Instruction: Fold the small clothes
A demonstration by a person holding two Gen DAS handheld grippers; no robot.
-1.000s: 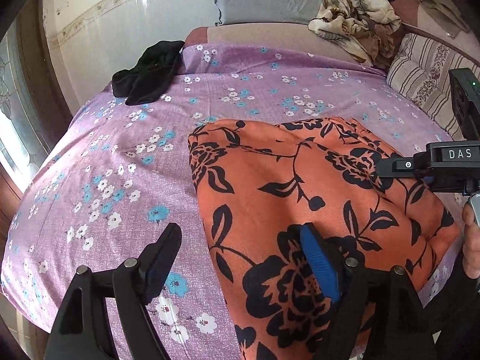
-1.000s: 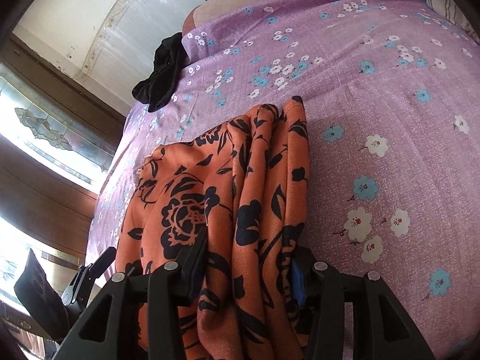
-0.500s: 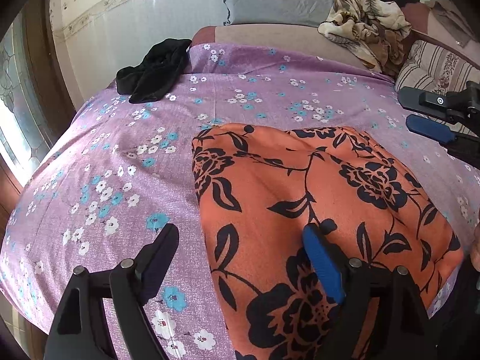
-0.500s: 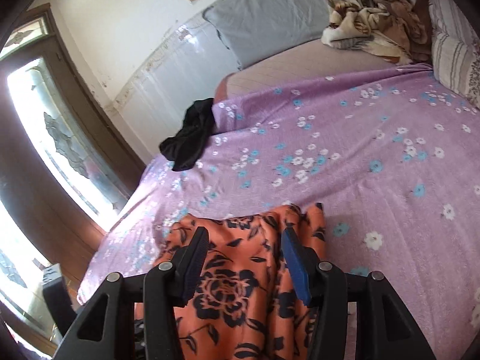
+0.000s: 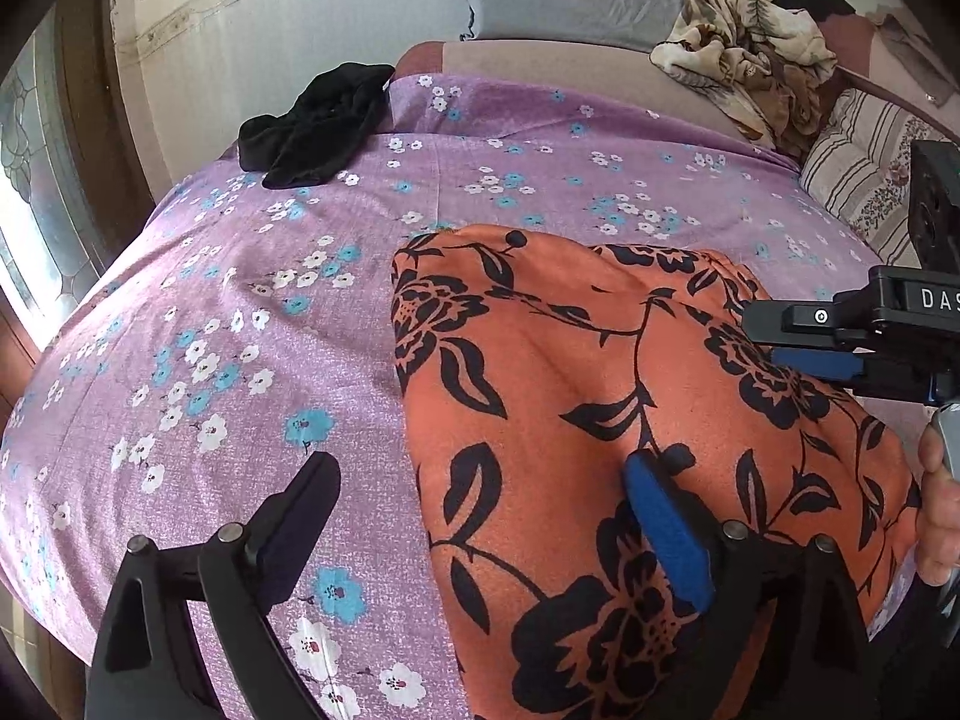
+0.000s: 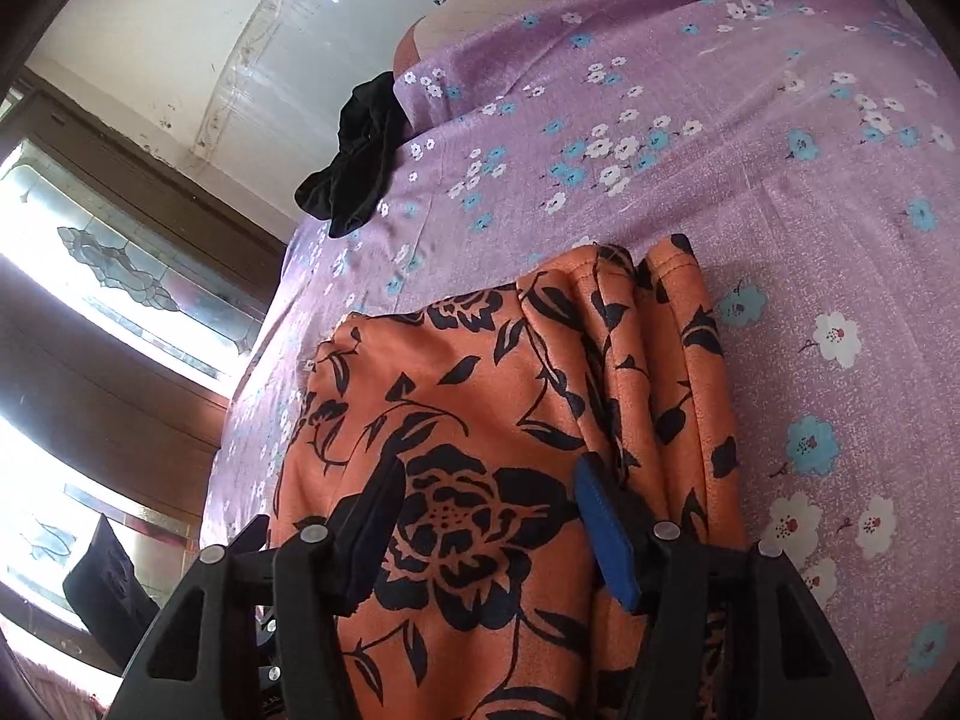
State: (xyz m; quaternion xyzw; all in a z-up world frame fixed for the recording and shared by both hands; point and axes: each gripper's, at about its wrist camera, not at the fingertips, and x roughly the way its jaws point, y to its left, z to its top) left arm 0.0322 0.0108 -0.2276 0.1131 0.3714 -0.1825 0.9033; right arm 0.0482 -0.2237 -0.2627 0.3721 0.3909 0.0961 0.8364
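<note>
The left claw (image 5: 480, 516) stands spread wide, its jaws just having opened further; one finger is over the purple sheet (image 5: 252, 324), the blue-padded one over the orange floral cloth (image 5: 600, 396), and the cloth's left edge runs between them without being pinched. The right claw (image 6: 486, 516) is also parted, its jaws just having widened, and hangs over the cloth's big black rose, pads clear of the fabric. The cloth lies folded on the sheet near the bed's front edge, its right side gathered in long pleats. A hand (image 5: 939, 516) grips the right tool's handle. Far back, a black garment (image 5: 312, 120) sits at the sheet's corner by the wall, and a crumpled beige cloth (image 5: 750, 48) lies beside a striped pillow (image 5: 864, 180).
</note>
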